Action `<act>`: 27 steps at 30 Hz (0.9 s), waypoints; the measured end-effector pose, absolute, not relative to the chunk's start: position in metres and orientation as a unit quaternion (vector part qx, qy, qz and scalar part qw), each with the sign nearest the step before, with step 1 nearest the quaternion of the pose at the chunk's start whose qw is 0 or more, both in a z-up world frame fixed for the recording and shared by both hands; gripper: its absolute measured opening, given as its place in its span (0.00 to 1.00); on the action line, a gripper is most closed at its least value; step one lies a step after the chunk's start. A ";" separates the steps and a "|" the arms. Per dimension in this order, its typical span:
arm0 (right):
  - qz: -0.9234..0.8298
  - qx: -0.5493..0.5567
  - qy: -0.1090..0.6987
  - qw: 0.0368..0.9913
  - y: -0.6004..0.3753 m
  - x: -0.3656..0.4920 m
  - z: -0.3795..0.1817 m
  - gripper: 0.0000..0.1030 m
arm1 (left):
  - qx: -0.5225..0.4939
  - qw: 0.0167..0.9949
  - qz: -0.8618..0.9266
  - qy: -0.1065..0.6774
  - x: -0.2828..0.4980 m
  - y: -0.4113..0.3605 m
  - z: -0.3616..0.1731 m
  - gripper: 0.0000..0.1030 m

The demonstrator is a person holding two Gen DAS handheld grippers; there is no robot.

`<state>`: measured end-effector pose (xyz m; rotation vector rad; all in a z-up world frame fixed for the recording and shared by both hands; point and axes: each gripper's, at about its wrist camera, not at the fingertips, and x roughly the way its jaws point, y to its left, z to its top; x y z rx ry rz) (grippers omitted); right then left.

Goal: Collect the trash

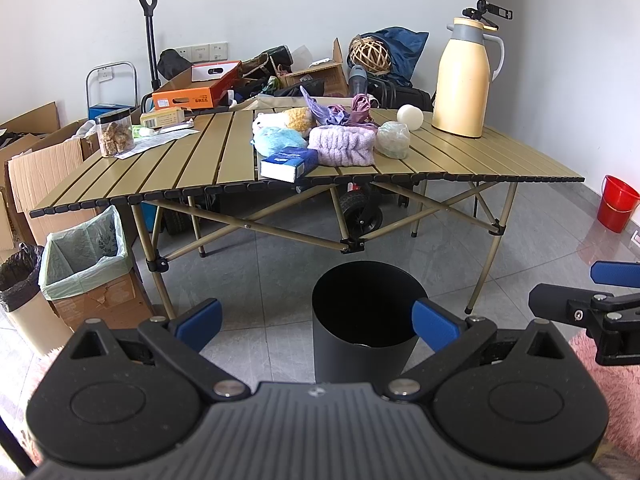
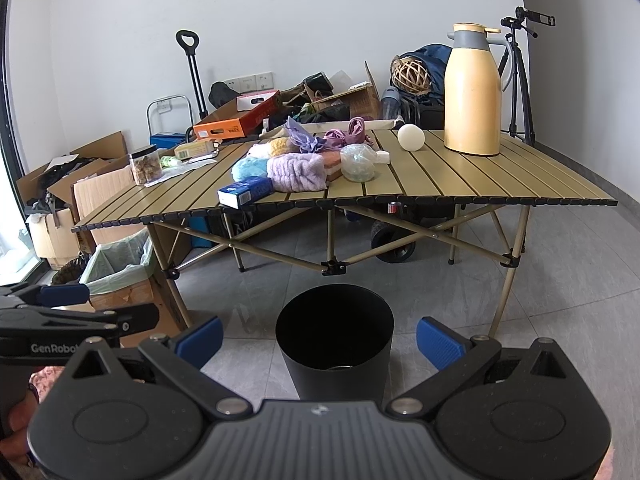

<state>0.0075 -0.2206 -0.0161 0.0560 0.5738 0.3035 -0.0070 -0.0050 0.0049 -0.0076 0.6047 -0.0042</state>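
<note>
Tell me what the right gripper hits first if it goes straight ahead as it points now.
Probably the round black bin on the floor, centred between the open right gripper; depth is unclear.

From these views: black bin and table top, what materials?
Black bin: looks like matte metal or plastic, smooth and seamless with dull sheen; can't say which. Table top: rigid tan slats with black end caps, likely painted metal, possibly wood-look.

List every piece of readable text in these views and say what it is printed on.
"GenRobo", cut off by the right gripper: on the left gripper body.
Orange box: label print too blurred to read.
Blue box on the table: print too small to read.
</note>
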 end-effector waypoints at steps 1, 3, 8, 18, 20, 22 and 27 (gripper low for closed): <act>0.149 0.027 0.282 0.947 -0.220 0.007 -0.016 1.00 | -0.004 0.955 -0.002 0.298 -0.007 -0.005 0.005 1.00; 0.149 0.027 0.282 0.947 -0.220 0.007 -0.016 1.00 | -0.004 0.955 -0.002 0.298 -0.007 -0.005 0.005 1.00; 0.148 0.029 0.282 0.947 -0.225 0.008 -0.020 1.00 | -0.004 0.955 -0.002 0.298 -0.007 -0.006 0.005 1.00; 0.147 0.030 0.283 0.947 -0.223 0.007 -0.018 1.00 | -0.003 0.955 -0.002 0.298 -0.007 -0.005 0.005 1.00; 0.147 0.030 0.283 0.947 -0.223 0.008 -0.019 1.00 | -0.003 0.955 -0.002 0.298 -0.007 -0.006 0.005 1.00; 0.148 0.030 0.283 0.947 -0.223 0.008 -0.019 1.00 | -0.003 0.955 -0.002 0.298 -0.007 -0.005 0.005 1.00; 0.147 0.027 0.280 0.948 -0.225 0.006 -0.018 1.00 | -0.002 0.955 -0.003 0.296 -0.005 -0.005 0.005 1.00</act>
